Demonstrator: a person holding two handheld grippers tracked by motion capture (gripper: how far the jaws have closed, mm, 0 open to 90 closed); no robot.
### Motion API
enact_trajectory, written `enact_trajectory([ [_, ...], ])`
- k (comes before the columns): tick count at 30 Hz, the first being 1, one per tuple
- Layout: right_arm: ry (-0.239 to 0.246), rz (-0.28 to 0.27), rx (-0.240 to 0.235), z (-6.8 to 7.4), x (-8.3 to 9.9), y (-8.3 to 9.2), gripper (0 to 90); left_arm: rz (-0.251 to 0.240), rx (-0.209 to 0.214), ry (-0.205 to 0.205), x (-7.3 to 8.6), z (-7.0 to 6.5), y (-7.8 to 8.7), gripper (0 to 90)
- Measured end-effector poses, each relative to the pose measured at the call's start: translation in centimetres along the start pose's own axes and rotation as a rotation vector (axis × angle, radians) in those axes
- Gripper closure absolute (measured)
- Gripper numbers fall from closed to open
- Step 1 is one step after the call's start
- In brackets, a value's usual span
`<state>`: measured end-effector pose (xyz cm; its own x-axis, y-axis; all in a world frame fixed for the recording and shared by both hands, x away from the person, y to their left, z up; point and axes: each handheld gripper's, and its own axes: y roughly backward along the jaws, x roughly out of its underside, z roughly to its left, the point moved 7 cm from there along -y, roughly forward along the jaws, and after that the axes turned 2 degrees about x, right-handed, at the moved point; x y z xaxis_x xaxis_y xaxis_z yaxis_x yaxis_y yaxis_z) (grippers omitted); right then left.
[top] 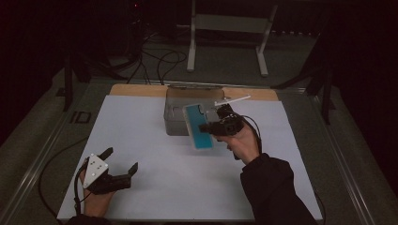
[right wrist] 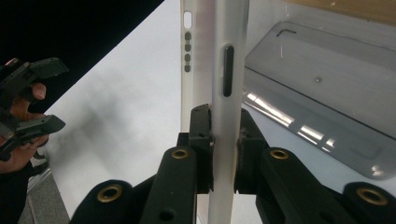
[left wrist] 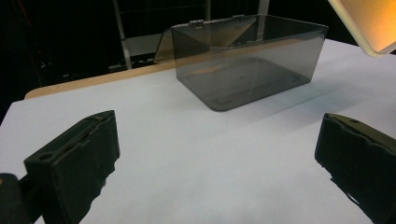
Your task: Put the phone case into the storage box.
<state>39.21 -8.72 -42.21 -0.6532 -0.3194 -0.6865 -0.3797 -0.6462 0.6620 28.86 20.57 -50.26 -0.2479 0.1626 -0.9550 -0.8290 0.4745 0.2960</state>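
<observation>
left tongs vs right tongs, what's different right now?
Left tongs stand open and empty; right tongs are shut on the edge of a phone. Left tongs sit low by the near edge of the white sheet; right tongs are raised beside the clear box. Both are black, two-jawed, hand-held.

Overhead camera looks forward-down; both gripper cameras closely face the clear box (left wrist: pixel 247 60).
</observation>
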Motion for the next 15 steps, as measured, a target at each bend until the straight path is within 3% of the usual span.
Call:
enact_trajectory([
  [15, -0.034, 0.011, 0.031, -0.5, -1.4, -0.3, 81.4, 0.0, -0.002, -0.001, 0.0, 0.1, 0.0, 0.7],
])
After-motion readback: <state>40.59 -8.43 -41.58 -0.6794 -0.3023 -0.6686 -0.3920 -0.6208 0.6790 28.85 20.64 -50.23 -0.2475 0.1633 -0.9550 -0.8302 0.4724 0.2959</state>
